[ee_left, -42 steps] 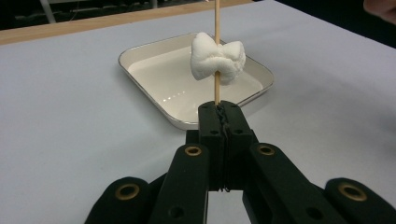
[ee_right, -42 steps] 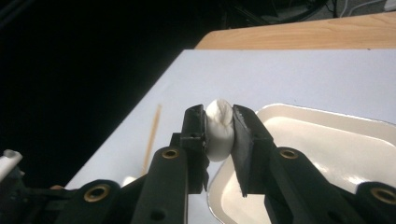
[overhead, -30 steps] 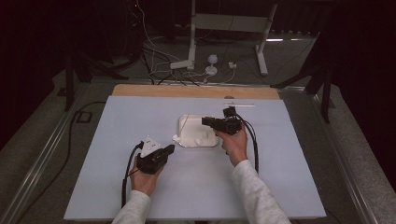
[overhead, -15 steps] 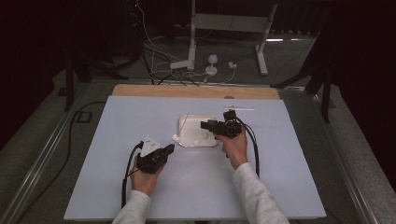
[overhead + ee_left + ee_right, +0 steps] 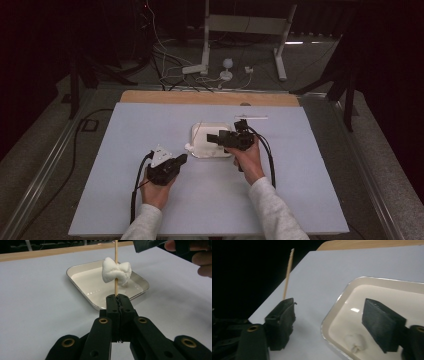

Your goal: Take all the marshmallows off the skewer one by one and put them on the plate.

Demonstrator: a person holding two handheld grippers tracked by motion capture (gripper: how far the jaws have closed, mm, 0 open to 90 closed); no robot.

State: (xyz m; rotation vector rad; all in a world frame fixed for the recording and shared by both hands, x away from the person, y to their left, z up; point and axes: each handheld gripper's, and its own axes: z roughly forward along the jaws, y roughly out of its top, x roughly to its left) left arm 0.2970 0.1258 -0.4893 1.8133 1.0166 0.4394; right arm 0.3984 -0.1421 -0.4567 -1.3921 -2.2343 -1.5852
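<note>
Dark surroundings frame a pale blue table (image 5: 150,210) with a wooden strip along its far edge, and near the table's middle we see a white tray (image 5: 200,145) with rounded corners. At the heart of the work, a thin wooden skewer (image 5: 116,255) stands upright, pinched at its lower end by the left gripper (image 5: 117,300), whose 2 black jaws are pressed tight together on it. A white marshmallow (image 5: 117,273) is threaded on the skewer a little above those jaws, and in the left gripper view it hangs over the tray's near rim. From the right gripper view we find the right gripper (image 5: 332,322) with its jaws standing wide apart, having just been opening, with nothing between the pads; 1 small white piece (image 5: 355,342) lies in the tray below them. In the high view the right gripper hovers over the tray's right edge, while the left gripper sits just off its near left corner.
</note>
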